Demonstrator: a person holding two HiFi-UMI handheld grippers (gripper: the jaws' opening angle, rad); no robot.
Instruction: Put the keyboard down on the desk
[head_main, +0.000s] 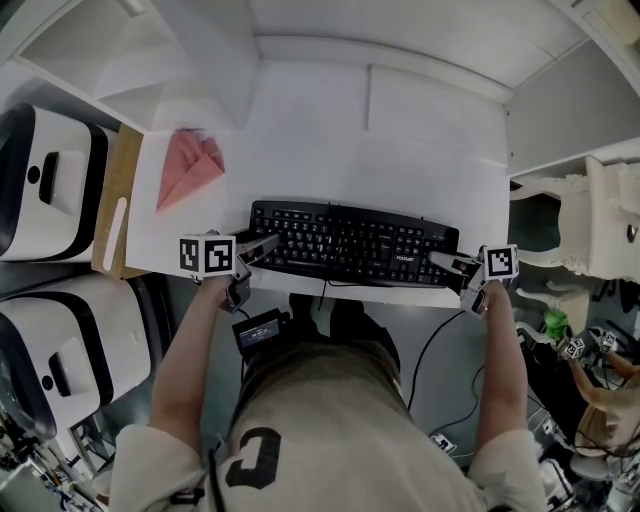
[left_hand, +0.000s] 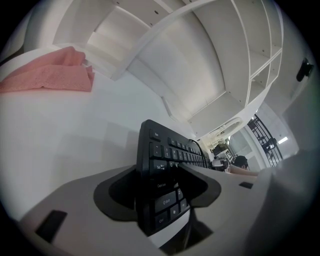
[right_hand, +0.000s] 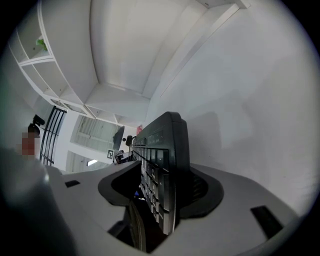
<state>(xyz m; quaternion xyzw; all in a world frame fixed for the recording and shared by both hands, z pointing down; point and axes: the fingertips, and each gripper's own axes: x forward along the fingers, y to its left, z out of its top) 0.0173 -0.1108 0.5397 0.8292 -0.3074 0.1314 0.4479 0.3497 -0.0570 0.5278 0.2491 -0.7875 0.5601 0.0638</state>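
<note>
- Keyboard (head_main: 350, 243) lies flat, keys up, on the white counter (head_main: 330, 150), along its near edge. The task looks almost done.
- Left claw (head_main: 262, 245) is at the keyboard's left-front corner. The left gripper view shows the jaws spread wide with that end between them and a dark gap on one side, so it reads as loose, not clamped.
- Right claw (head_main: 447, 262) is at the right-front corner. The jaws are partway apart around that end with a gap on the key side, so this also reads as let go.
- What's left, by my judgement, is to draw both claws back off the ends and maybe nudge the keyboard further in from the edge, since its front sits just beside the lip.
- A pink cloth (head_main: 188, 165) lies on the counter's back left, well apart from the keyboard and not in the way.
- A dark cable (head_main: 432, 345) hangs below the counter's front edge. It could snag a claw as the claw backs out.
- White shelving stands behind the counter, and white-and-black units (head_main: 50, 190) sit off to the left. Neither blocks anything.
- The rest of the counter around the keyboard is bare white.
</note>
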